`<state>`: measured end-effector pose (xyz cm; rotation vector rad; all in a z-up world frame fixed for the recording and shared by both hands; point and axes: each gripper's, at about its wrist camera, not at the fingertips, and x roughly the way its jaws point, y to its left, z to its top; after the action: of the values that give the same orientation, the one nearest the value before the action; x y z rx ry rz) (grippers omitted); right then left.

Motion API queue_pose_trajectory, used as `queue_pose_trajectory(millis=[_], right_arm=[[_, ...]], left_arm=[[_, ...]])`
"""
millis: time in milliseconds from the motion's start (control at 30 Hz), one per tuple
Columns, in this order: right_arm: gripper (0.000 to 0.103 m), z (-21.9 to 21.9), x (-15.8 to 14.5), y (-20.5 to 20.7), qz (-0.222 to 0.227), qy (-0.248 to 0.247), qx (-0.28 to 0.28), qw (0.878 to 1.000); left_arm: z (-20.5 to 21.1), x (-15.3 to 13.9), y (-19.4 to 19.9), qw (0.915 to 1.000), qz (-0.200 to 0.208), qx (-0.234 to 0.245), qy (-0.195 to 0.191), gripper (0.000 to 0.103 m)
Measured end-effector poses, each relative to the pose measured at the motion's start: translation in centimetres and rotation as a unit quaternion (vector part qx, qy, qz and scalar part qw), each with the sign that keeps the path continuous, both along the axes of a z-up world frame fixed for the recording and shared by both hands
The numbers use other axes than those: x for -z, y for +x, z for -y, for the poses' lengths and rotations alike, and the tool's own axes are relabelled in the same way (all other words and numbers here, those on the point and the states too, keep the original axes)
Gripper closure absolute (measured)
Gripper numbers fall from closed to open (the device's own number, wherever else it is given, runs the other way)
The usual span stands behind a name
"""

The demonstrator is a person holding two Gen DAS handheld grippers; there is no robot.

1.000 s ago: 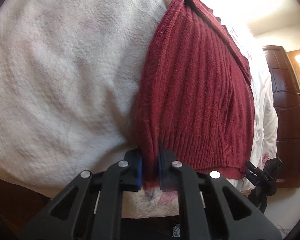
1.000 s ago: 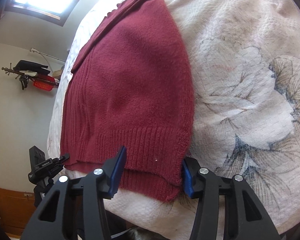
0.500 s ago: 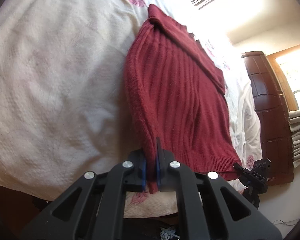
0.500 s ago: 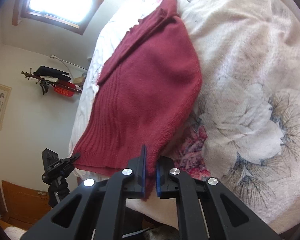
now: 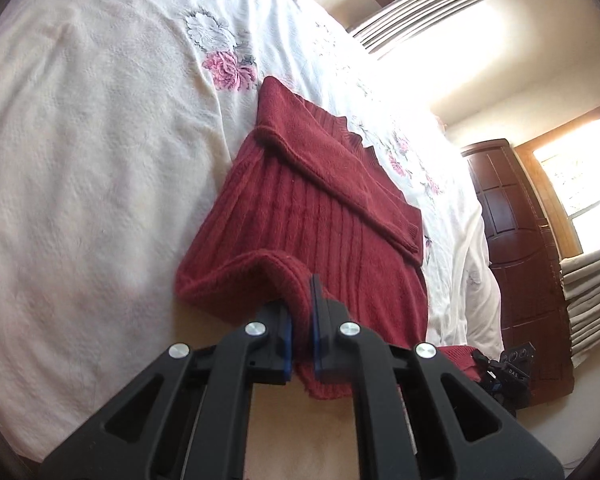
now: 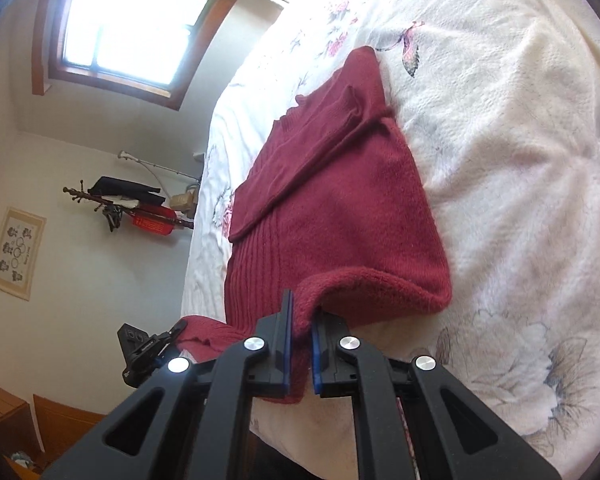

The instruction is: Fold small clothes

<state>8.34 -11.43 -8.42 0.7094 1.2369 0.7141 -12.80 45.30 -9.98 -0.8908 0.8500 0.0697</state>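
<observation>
Floral bed point(image 5: 100, 128) near edge, left gripper point(image 5: 301, 334) and right gripper point(image 6: 300, 342) raised side by side, fingers clamped on red sweater point(image 5: 320, 208) hem corners

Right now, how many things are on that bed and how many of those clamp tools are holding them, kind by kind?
Red knitted sweater: 1
Flowered white bedspread: 1
Handheld grippers: 2, the left gripper and the right gripper, each shut on the sweater's hem
Total: 4
</observation>
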Motion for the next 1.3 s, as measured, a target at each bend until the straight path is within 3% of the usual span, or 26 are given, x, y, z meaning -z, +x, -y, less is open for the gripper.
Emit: queue_pose_trajectory(millis=[367,467,600,633,667,733,800,900,1000,1133,1300], right_arm=[[0.096,-1.9,4.8,8.2,-0.064,-0.012,0.020,0.998],[0.095,-2.1,6.1,9.6,-0.089,-0.016,0.032,0.995],[0.078,-1.9,6.7,11.0,-0.106,-0.045,0.052,0.992],[0.065,-1.5,6.4,11.1,-0.099,-0.051,0.058,0.992],[0.061,-1.2,6.0,11.1,-0.090,-0.059,0.062,0.992],[0.061,-0.7,4.9,10.8,-0.074,-0.079,0.060,0.992],[0.061,-0.4,3.7,10.3,-0.054,-0.108,0.055,0.991],[0.061,-0.2,1.6,9.6,-0.018,-0.140,0.043,0.989],[0.060,-0.3,0.2,8.6,0.014,-0.143,0.037,0.989],[0.057,-1.4,0.1,7.8,0.025,-0.159,0.014,0.987],[0.056,-3.2,0.5,7.7,0.032,-0.186,-0.016,0.982]], left_arm=[[-2.9,3.9,7.9,0.9976,-0.067,-0.009,0.014,0.098],[-3.7,5.1,9.1,0.9964,-0.083,-0.015,-0.005,0.095],[-5.0,5.7,9.5,0.9935,-0.093,-0.033,-0.058,0.089],[-5.2,5.5,9.4,0.9934,-0.087,-0.032,-0.068,0.088],[-5.2,5.1,9.2,0.9939,-0.078,-0.028,-0.074,0.084],[-5.4,4.0,8.7,0.9951,-0.055,-0.018,-0.080,0.074],[-5.9,2.7,7.6,0.9969,-0.034,-0.016,-0.070,0.062],[-7.1,1.7,6.2,0.9974,-0.033,-0.021,-0.061,0.061],[-7.7,0.7,5.4,0.9985,-0.049,-0.020,-0.018,0.061],[-7.0,0.5,5.6,0.9976,-0.058,-0.002,0.038,0.059],[-4.0,1.1,8.1,0.9898,-0.074,0.050,0.110,0.055]])
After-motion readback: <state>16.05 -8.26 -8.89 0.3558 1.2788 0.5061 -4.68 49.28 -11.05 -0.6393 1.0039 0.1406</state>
